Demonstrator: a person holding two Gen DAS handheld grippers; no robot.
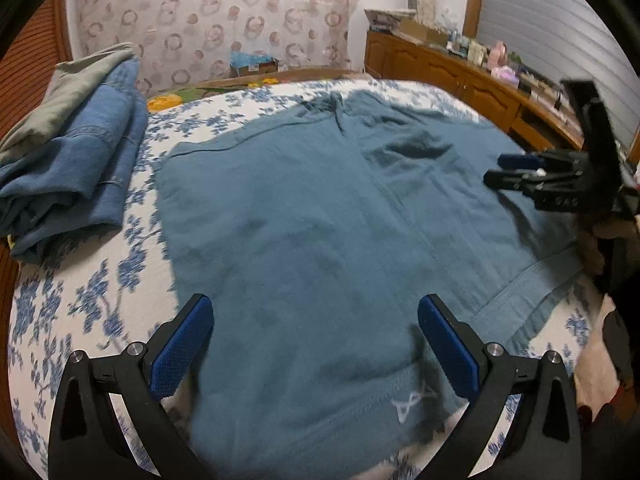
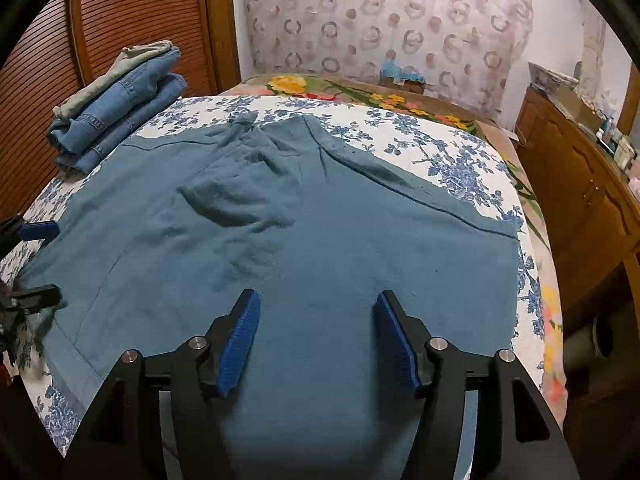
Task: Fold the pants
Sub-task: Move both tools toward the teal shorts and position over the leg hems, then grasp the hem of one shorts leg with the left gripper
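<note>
At far left I see a stack of folded jeans (image 1: 76,152), stiff stitched denim with a grey-green garment on top, sitting on the bed (image 1: 100,280). The bed's sheet is white cotton printed with blue flowers. The teal pants (image 1: 320,220) lie spread across the middle of the bed: soft, slightly napped fabric, loosely rumpled near the drawstring waist at the far end, with a broad ribbed hem and a small white embroidered logo (image 1: 408,404) close to me. My left hand-held gripper (image 1: 316,344) hangs over that hem, its blue textured pads spread wide, pinching nothing. My right hand-held gripper (image 2: 318,336) is also spread above the cloth, nothing between its pads. A wooden cabinet (image 2: 580,184) runs along the right.
</note>
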